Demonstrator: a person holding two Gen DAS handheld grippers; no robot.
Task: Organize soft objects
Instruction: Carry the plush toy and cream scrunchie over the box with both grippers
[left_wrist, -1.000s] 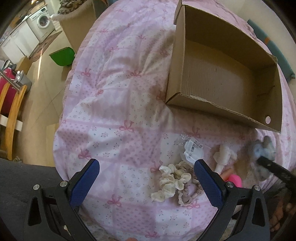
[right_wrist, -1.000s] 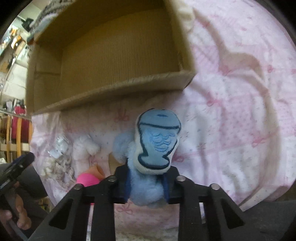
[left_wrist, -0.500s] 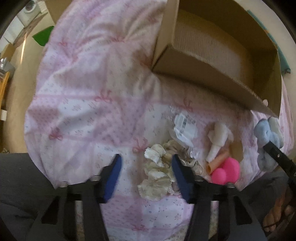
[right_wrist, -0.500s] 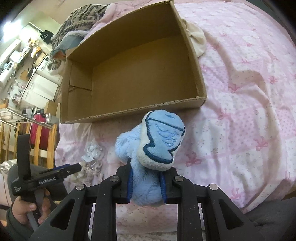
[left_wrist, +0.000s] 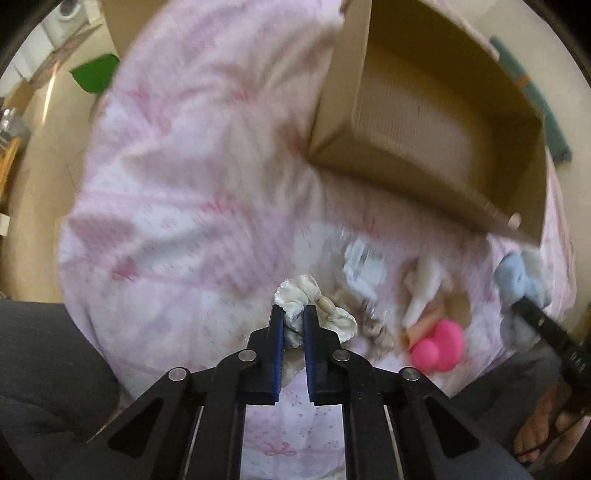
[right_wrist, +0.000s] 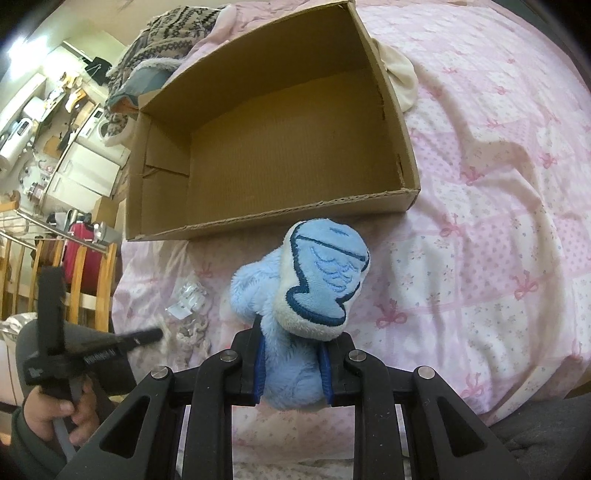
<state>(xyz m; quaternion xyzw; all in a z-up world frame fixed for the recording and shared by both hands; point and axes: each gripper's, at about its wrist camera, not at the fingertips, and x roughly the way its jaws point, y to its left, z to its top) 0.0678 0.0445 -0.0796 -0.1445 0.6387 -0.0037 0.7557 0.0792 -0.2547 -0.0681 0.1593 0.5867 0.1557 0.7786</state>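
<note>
My left gripper (left_wrist: 294, 314) points down at the pink bedspread (left_wrist: 177, 206), its jaws closing tight on a cream ruffled scrunchie (left_wrist: 299, 290) whose ruffles bulge out past the blue pads. In the right wrist view that same left gripper (right_wrist: 147, 338) shows blurred at lower left, held by a hand (right_wrist: 55, 410). My right gripper (right_wrist: 291, 343) is shut on a light blue plush toy (right_wrist: 321, 273) with a dark blue embroidered patch, held up in front of the open cardboard box (right_wrist: 391, 110). From the left wrist, the box (left_wrist: 332, 110) lies upper right and the plush (left_wrist: 517, 280) at far right.
Beside the scrunchie lie a beige scrunchie (left_wrist: 376, 328), a clear bag with a label (left_wrist: 364, 266), a small white plush (left_wrist: 424, 291) and a pink rubber toy (left_wrist: 439, 349). A cream cloth (right_wrist: 399, 74) sits behind the box. Wooden chairs (right_wrist: 85, 266) stand off the bed's left edge.
The left gripper's jaws went from wide open to shut on the cream scrunchie. The right gripper tilted up with the blue plush still in its grip.
</note>
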